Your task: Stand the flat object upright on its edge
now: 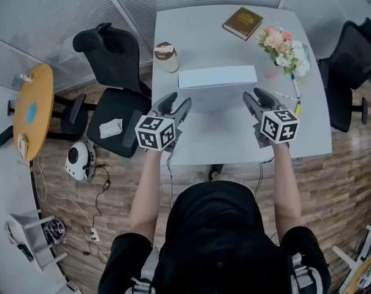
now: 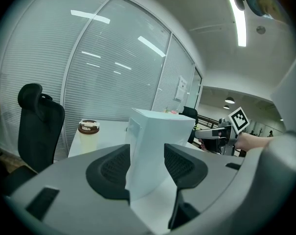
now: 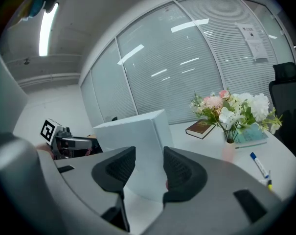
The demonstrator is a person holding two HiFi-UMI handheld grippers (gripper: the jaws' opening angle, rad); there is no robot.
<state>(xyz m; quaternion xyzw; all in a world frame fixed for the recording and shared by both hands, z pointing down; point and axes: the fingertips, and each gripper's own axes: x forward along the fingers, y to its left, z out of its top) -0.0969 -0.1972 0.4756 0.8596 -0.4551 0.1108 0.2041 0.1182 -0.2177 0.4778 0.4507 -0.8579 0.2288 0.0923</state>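
Observation:
A flat white box [image 1: 217, 77] stands upright on its long edge in the middle of the white table [image 1: 234, 141]. My left gripper [image 1: 178, 100] sits at the box's left end and my right gripper [image 1: 252, 94] at its right end, both low near the table. In the left gripper view the box's corner [image 2: 160, 131] shows in the gap of the left gripper [image 2: 147, 163], whose jaws are spread and not pressing on it. In the right gripper view the box [image 3: 138, 136] likewise fills the gap of the right gripper [image 3: 148, 168], whose pads stand clear of it.
Behind the box are a lidded coffee cup [image 1: 165, 56], a brown book [image 1: 242, 22] and a vase of flowers [image 1: 283, 46]. Pens [image 1: 294, 94] lie at the right. Black office chairs [image 1: 114, 72] [image 1: 352, 72] flank the table. A round wooden table [image 1: 33, 109] is far left.

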